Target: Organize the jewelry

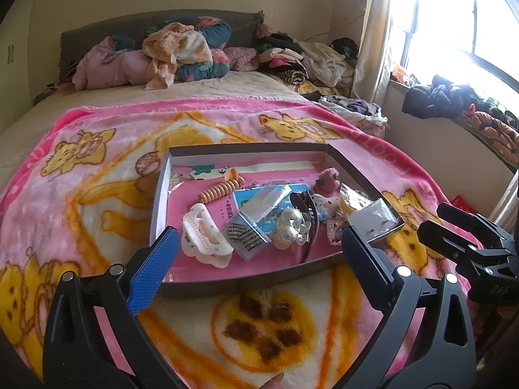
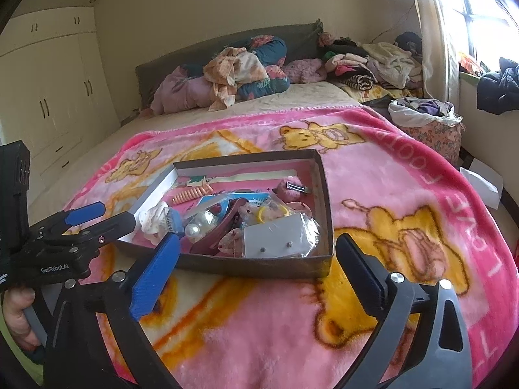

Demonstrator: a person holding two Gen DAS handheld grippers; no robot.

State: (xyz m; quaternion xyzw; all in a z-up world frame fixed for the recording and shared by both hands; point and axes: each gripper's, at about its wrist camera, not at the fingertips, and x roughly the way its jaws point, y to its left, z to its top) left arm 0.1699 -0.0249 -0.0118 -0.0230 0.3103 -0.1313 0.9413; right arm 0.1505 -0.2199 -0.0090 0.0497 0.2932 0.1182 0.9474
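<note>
Hovering just short of the box (image 1: 246, 283), the left gripper (image 1: 259, 259) and right gripper (image 2: 256, 262) both stand spread wide and empty, probably poised to pick from the heap. The shallow cardboard box rests on a plush pink blanket (image 2: 389, 175); inside lie a scalloped white hair claw (image 1: 204, 236), a bagged earring card (image 2: 275, 236) and a ribbed orange coil (image 1: 220, 189), loosely piled. Beyond, crumpled clothes (image 1: 175, 52) crowd the headboard.

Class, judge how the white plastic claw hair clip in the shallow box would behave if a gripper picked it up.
The white plastic claw hair clip looks stiff and probably light. Its glossy curved shell may slip between pads. Resting on uneven teeth, it could rock or tip if nudged.
</note>
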